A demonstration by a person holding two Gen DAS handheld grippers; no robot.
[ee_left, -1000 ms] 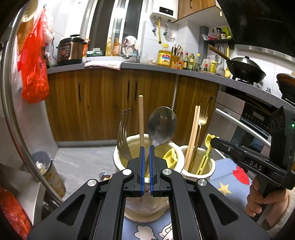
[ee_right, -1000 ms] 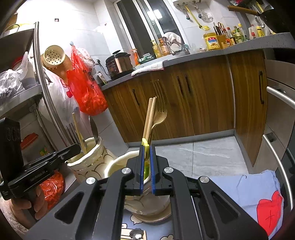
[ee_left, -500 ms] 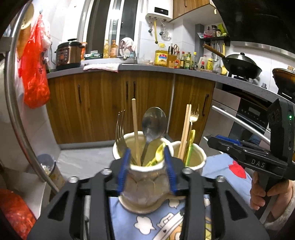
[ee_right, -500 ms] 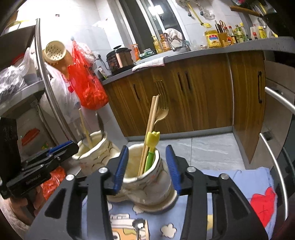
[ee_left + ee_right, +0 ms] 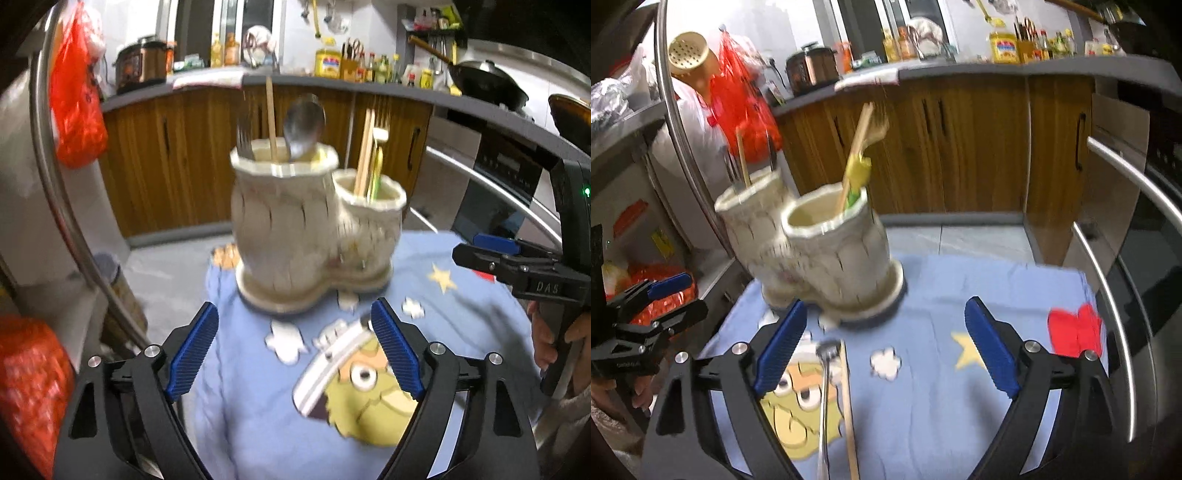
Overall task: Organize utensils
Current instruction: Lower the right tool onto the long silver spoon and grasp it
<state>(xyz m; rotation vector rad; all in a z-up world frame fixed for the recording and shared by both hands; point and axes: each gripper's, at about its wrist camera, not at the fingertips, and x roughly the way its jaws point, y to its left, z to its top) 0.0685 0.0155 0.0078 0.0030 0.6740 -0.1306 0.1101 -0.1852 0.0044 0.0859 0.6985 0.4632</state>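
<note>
Both the left gripper [image 5: 291, 354] and right gripper [image 5: 884, 349] are opening, nothing between the jaws. Only the right wrist view shows a fork [image 5: 824, 398] and chopstick [image 5: 848, 406] on the cloth [image 5: 942, 295].

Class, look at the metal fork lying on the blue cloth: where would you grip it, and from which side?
Grip the fork mid-handle, coming from above with the pads either side. It lies flat on the cloth close beside a chopstick, so a central pinch probably avoids taking both.

Glossy ceramic holder [image 5: 288, 221], shiny metal spoon [image 5: 304, 125] – wooden chopstick [image 5: 848, 402] on soft cloth [image 5: 923, 406].
</note>
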